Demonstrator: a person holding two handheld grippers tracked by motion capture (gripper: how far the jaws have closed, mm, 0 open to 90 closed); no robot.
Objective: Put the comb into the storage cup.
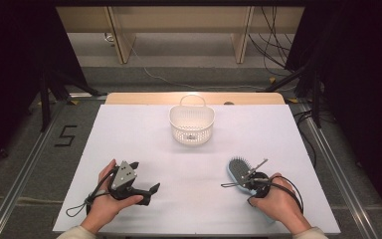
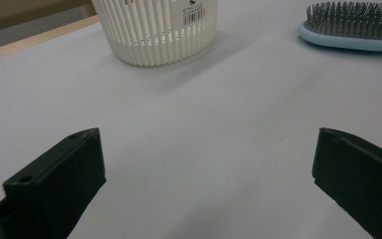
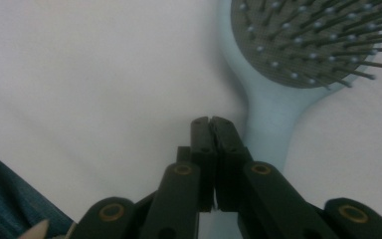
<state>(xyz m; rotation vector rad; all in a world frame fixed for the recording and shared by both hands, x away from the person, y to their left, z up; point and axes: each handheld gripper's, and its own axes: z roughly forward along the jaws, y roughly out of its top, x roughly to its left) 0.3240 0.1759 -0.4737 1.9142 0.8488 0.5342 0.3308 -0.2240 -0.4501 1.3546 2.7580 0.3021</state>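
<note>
A light blue hairbrush [image 1: 238,172] with dark bristles facing up lies at the front right of the white table [image 1: 139,134]. My right gripper [image 1: 248,180] is over its handle, held in a hand. In the right gripper view the gripper [image 3: 211,122] has its jaws pressed together with nothing between them, just left of the brush handle [image 3: 271,119]. My left gripper [image 1: 144,177] rests at the front left, open and empty. In the left gripper view that gripper [image 2: 208,137] has its jaws wide apart and faces a white slatted basket [image 2: 159,35] and the hairbrush [image 2: 350,27].
The white basket [image 1: 192,124] with a loop handle stands at the middle back of the table. A wooden strip [image 1: 194,98] edges the far side. Cables and stand legs are on the floor beyond. A blue sleeve [image 3: 5,199] shows at the lower left of the right gripper view.
</note>
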